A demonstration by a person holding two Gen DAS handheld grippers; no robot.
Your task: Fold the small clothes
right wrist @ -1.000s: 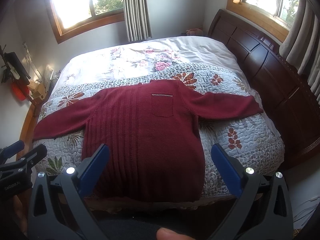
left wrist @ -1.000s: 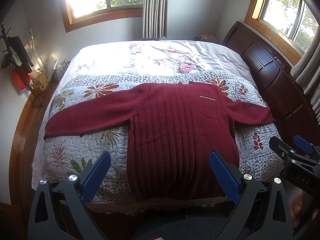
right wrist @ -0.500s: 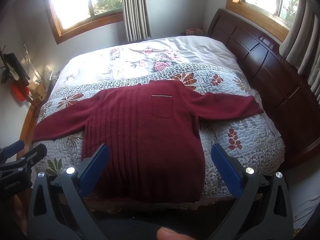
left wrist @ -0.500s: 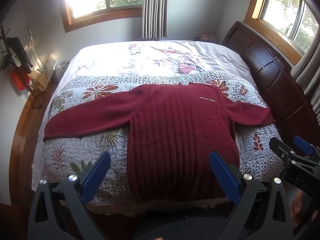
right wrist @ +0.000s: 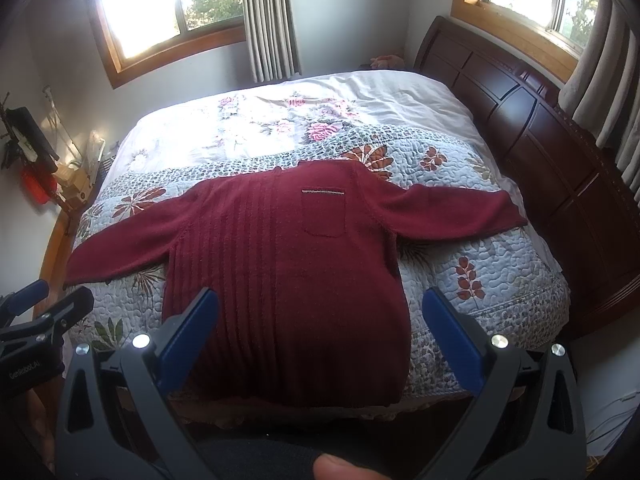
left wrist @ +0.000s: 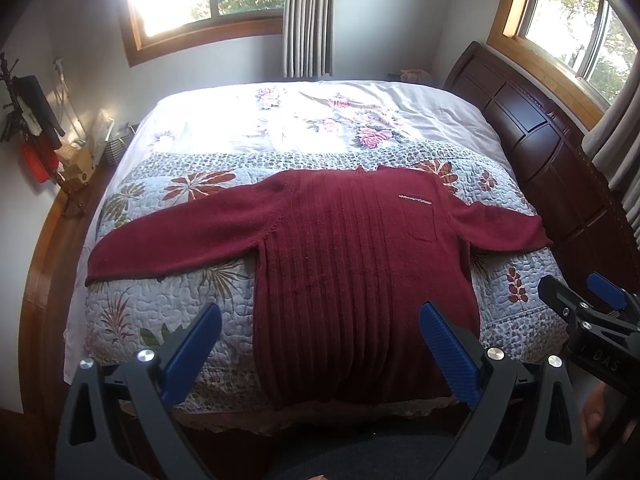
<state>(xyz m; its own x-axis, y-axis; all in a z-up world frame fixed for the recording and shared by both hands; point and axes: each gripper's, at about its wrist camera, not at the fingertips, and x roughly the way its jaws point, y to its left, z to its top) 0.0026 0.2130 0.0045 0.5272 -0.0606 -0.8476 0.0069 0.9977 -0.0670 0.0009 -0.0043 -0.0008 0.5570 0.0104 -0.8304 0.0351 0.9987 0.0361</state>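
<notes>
Your left gripper [left wrist: 318, 330] is closest to you, with its blue pads spread wide and nothing between them. Your right gripper [right wrist: 318, 316] is the same: spread wide and holding nothing. You hold both back from the near edge of the bed [left wrist: 500, 148], above the sweater's bottom hem. I think you keep them there so you can see the whole thing before you pick a spot to grab.

The dark red sweater [left wrist: 360, 264] lies flat on the flowered quilt [left wrist: 132, 312]. Its hem hangs just over the near edge of the bed. The pocket [right wrist: 322, 216] faces up, so the front is on top. One sleeve [left wrist: 176, 236] points to the left edge and the other sleeve [right wrist: 452, 212] points to the right edge. Laid out like this, each sleeve looks easy to fold in over the body. No fold has been made yet.

Past the sweater, the far half of the bed has a white sheet with pink flowers [right wrist: 312, 120]. The dark wood headboard [right wrist: 520, 120] runs along the right edge. A small basket [left wrist: 116, 146] sits off the far left corner; I cannot tell what is in it.
</notes>
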